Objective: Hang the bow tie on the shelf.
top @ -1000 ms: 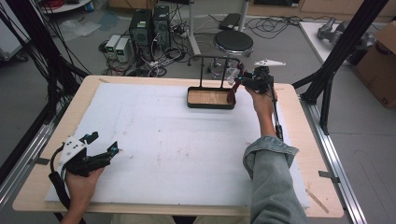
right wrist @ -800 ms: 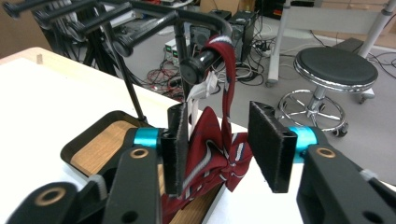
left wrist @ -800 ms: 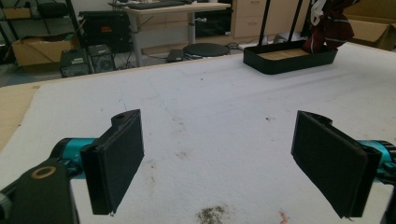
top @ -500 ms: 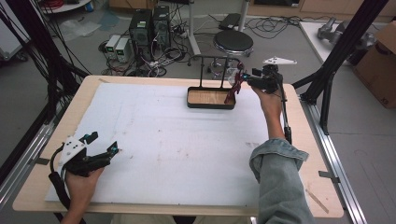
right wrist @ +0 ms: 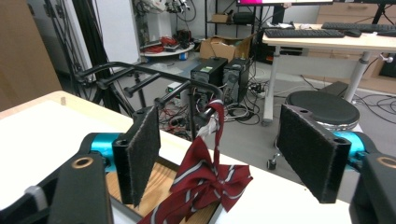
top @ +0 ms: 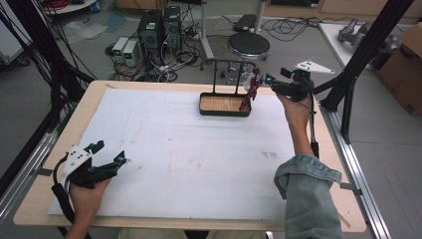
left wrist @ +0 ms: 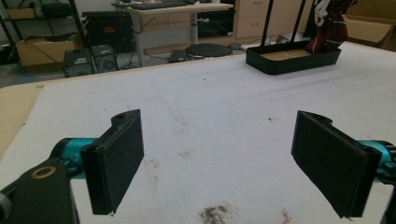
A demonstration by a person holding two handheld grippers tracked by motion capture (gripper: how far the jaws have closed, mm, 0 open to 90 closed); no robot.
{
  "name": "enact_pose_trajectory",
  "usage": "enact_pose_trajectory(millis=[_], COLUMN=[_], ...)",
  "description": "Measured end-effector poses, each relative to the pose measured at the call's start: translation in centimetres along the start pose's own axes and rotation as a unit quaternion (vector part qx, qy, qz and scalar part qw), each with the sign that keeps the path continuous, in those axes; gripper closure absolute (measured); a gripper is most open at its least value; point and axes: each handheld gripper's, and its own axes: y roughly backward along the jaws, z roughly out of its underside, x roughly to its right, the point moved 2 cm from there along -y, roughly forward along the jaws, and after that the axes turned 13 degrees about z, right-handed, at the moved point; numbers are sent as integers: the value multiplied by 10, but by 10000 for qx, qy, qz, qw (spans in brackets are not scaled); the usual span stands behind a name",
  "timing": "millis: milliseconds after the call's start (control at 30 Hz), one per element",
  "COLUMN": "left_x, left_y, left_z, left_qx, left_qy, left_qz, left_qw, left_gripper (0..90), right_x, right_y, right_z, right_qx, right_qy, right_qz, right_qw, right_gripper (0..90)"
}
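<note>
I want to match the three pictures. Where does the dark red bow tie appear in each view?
High view: bow tie hangs at the rack's right end, upper middle.
Left gripper view: top right corner, above the black tray.
Right gripper view: lower middle, hanging from a rack arm.
Shared landmark: the black tray with its wooden floor.

No text, label, brand or number can be read on anything; all too small or blurred.
</note>
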Motion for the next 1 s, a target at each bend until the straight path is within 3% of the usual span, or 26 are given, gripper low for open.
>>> enact_pose_trajectory(millis=[100,200,333,433,467,500,700,1000], left_x=[0,0,0,0,0,0,1,1], left_y=[0,-1,0,0,0,0,0,1], left_z=[0,0,0,0,0,0,0,0], left_qx=[-1,-8,-6,-20,-17,-12,-19,-14], left_qy=[-20,-18,-27,-29,-31,-28,-34,-52], left_qz=[2,-5,-21,-23,-29,-29,-36,-62], left_qw=[10000,10000,10000,10000,10000,10000,10000,10000], left_gripper=[172,172,172,172,172,172,172,172], right_x=[-2,-5,-6,-6,-7,-7,-12,-21], right_y=[9,27,40,49,58,58,85,115], right_z=[-2,-7,-6,-7,-5,-5,11,30], right_qx=[-125,240,286,173,421,421,615,745], right_qy=[-15,-4,-36,-154,-148,-148,-249,-192], right_qz=[-52,37,49,-14,46,46,27,-47], right_qw=[9999,9997,9996,9997,9990,9990,9978,9970], right_gripper=[222,218,177,121,121,121,121,120])
